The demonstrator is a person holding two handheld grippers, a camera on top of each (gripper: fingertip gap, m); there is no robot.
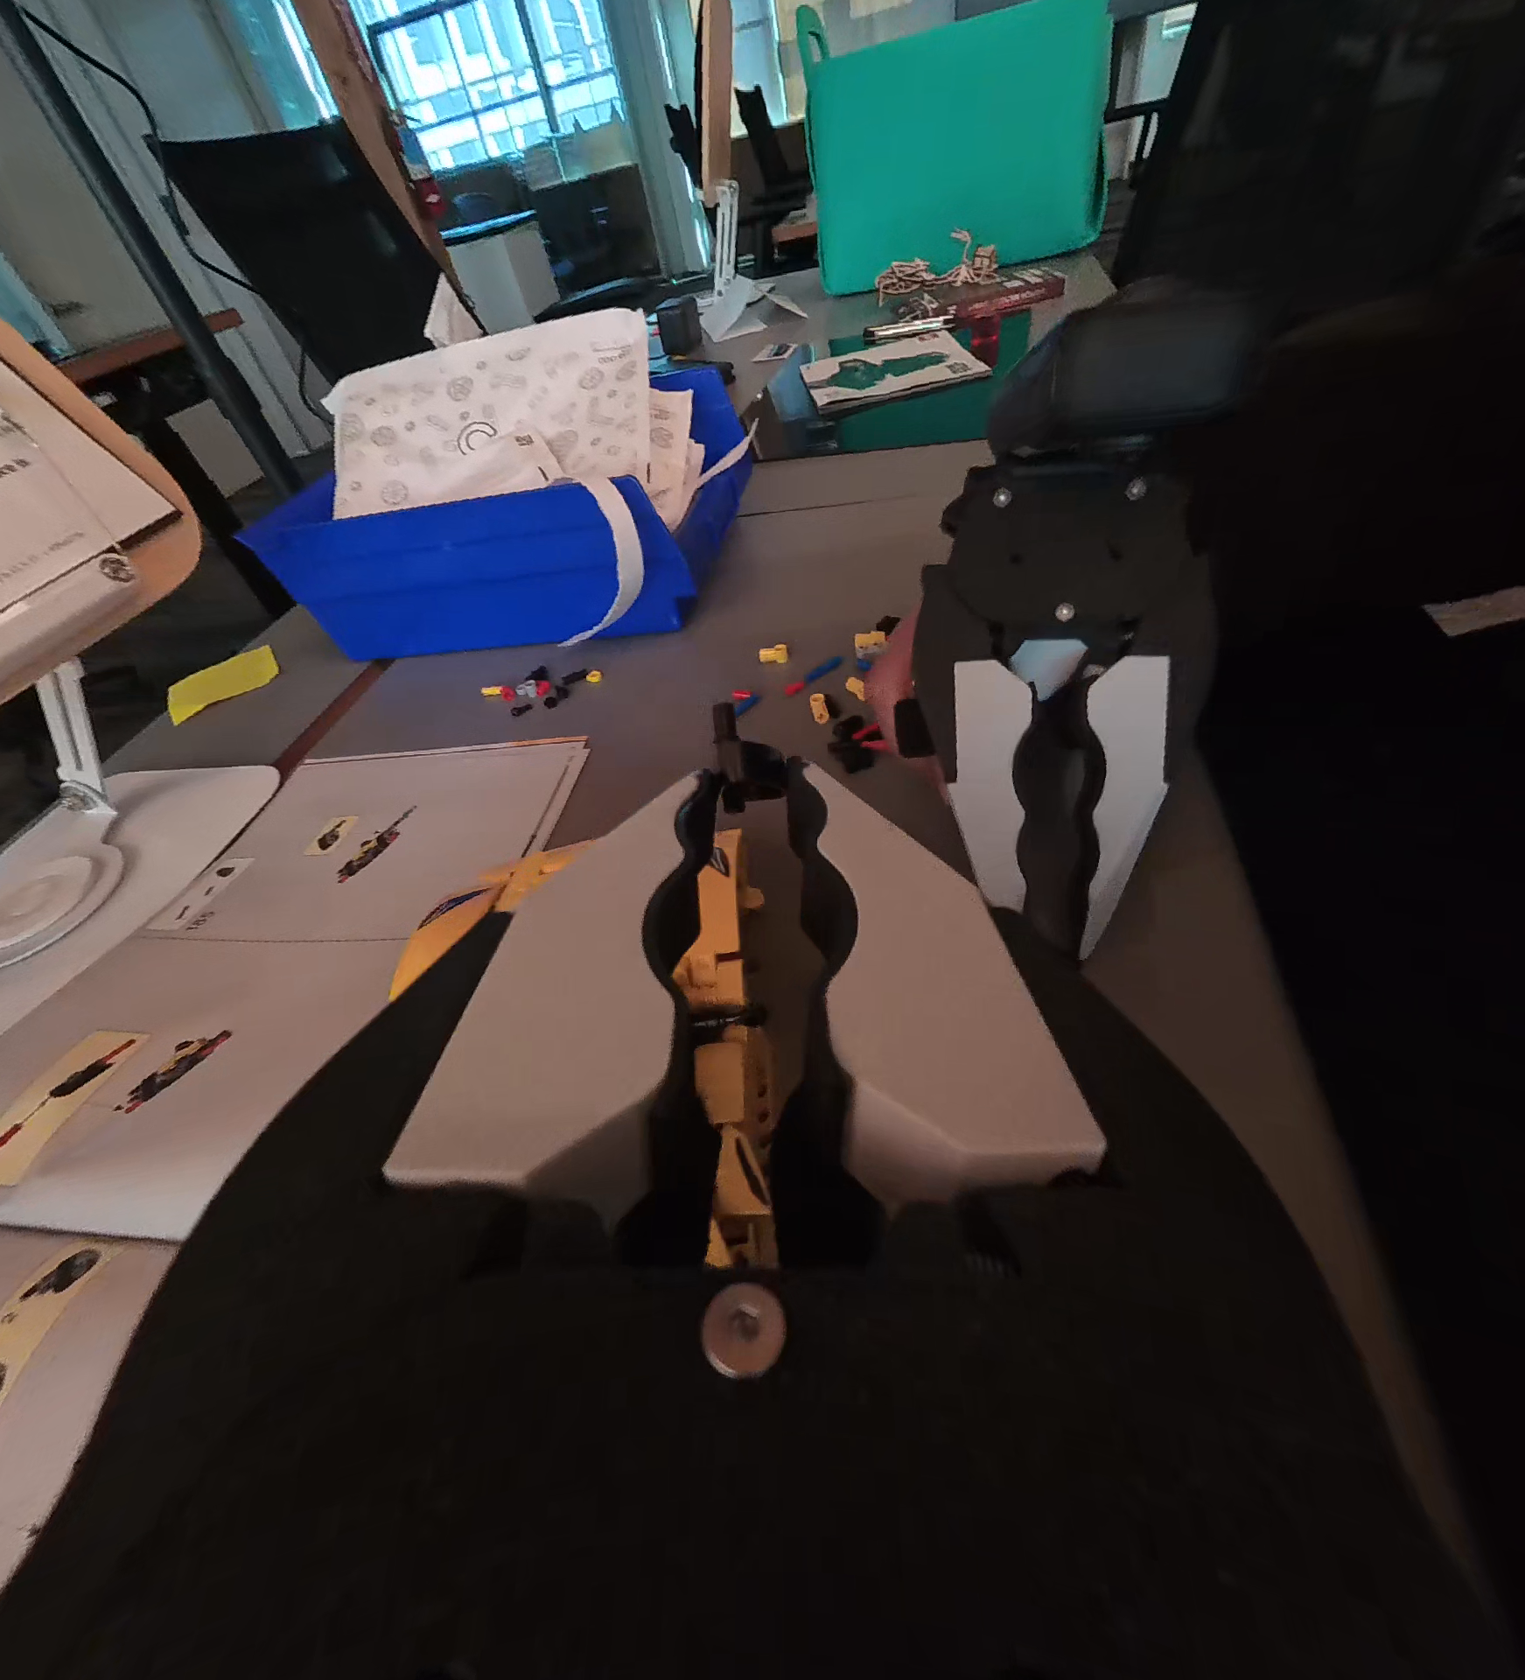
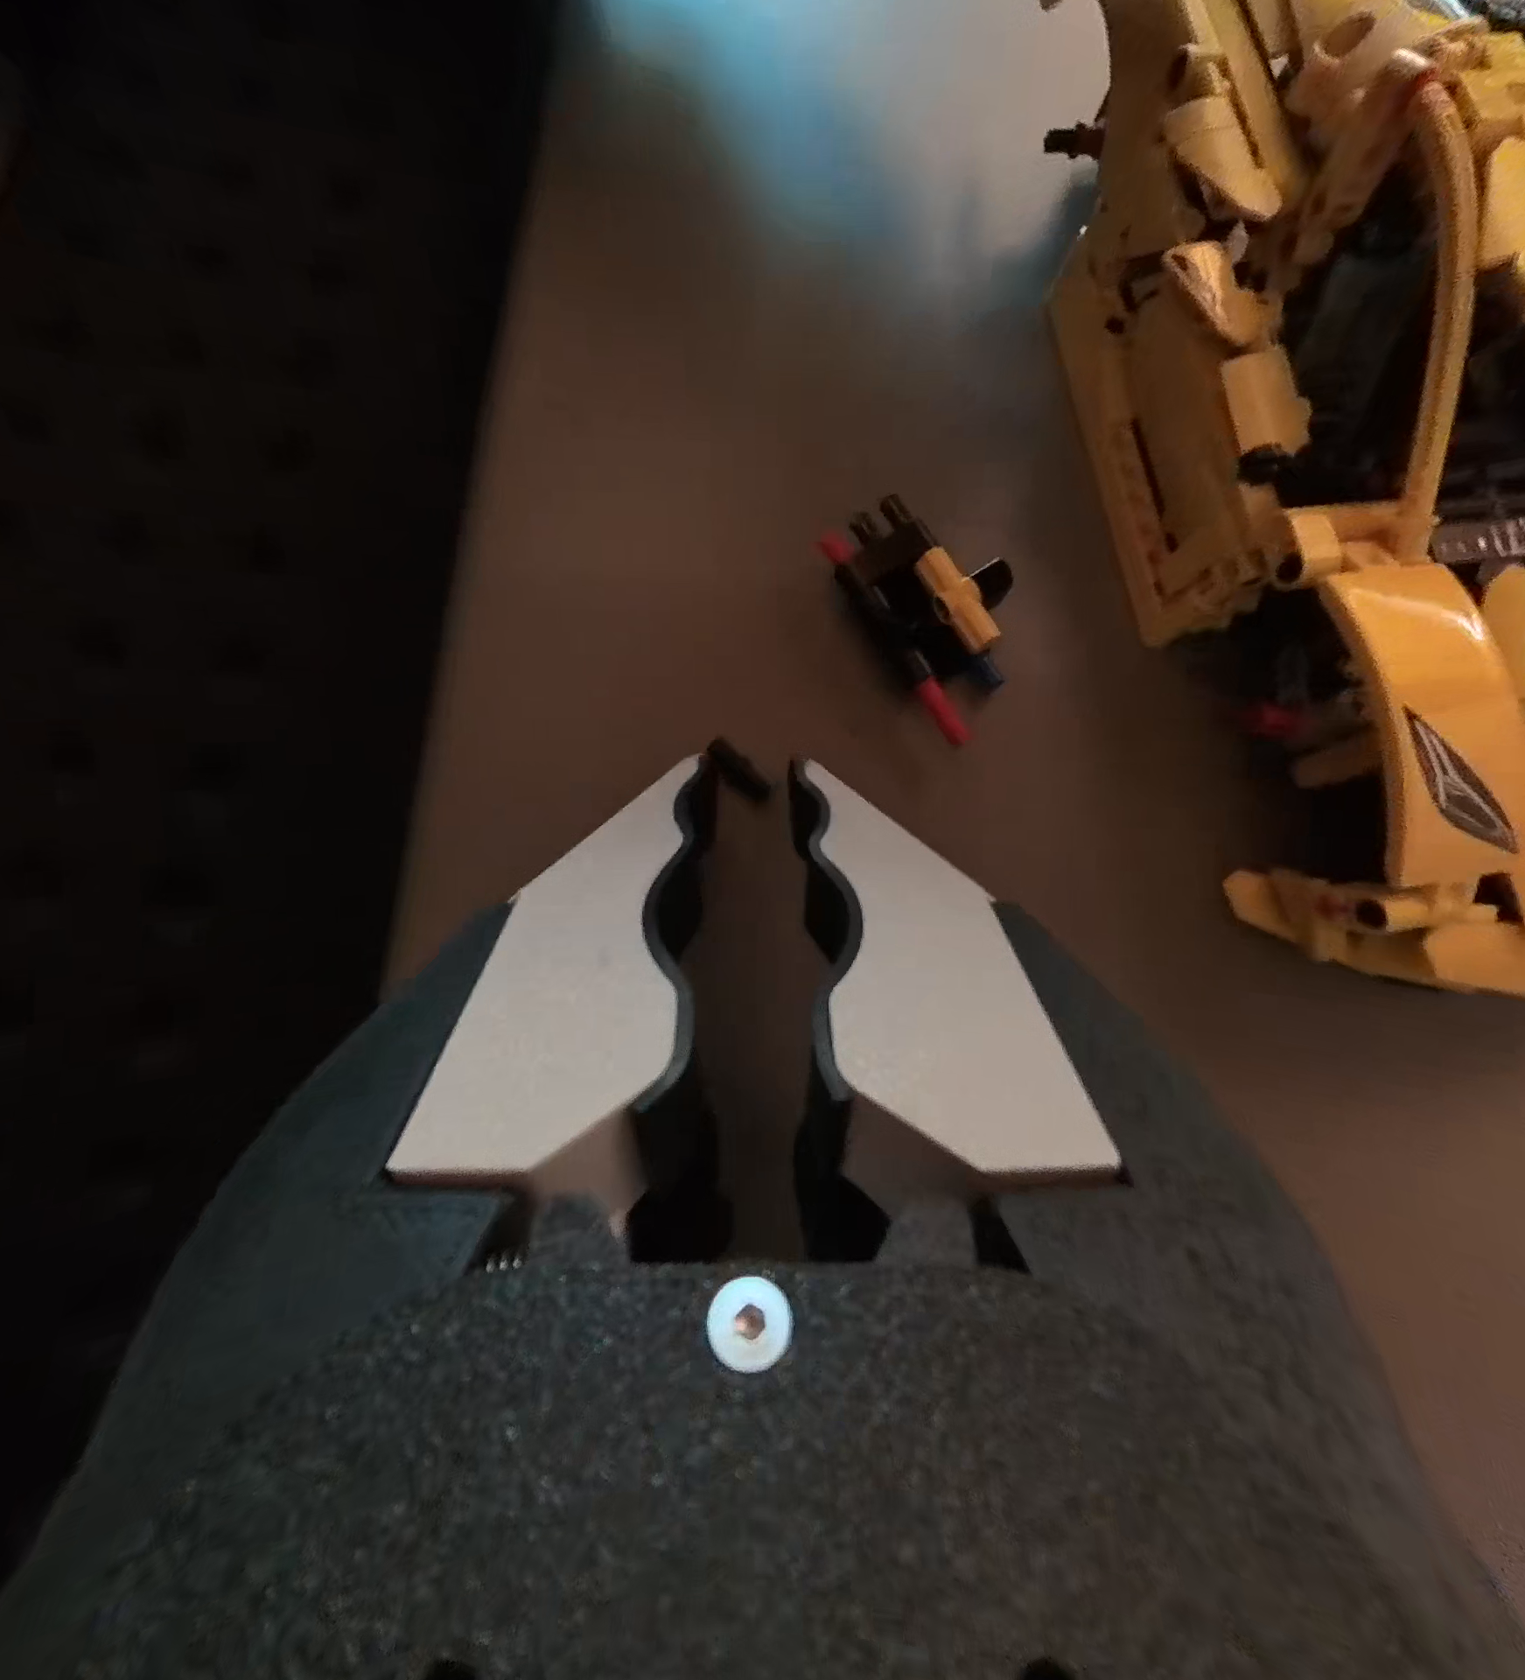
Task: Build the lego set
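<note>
Two grippers: left gripper (image 1: pixel 747 782) fingers pinch a black connector (image 1: pixel 736 755) w/ pin (image 1: pixel 724 723) up for mating; right gripper (image 2: pixel 747 780) fingers narrow, small black pin (image 2: pixel 738 775) at tips, near yellow car model (image 2: pixel 1377 455).

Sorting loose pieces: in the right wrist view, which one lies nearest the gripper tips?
The small black pin, lying between the right gripper tips; the black-yellow-red cluster lies farther off.

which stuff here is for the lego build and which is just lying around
For the build:
yellow lego car
loose lego pieces
small black-and-yellow subassembly
instruction pages

Lying about:
blue bin of paper bags
green board
yellow tape
</note>
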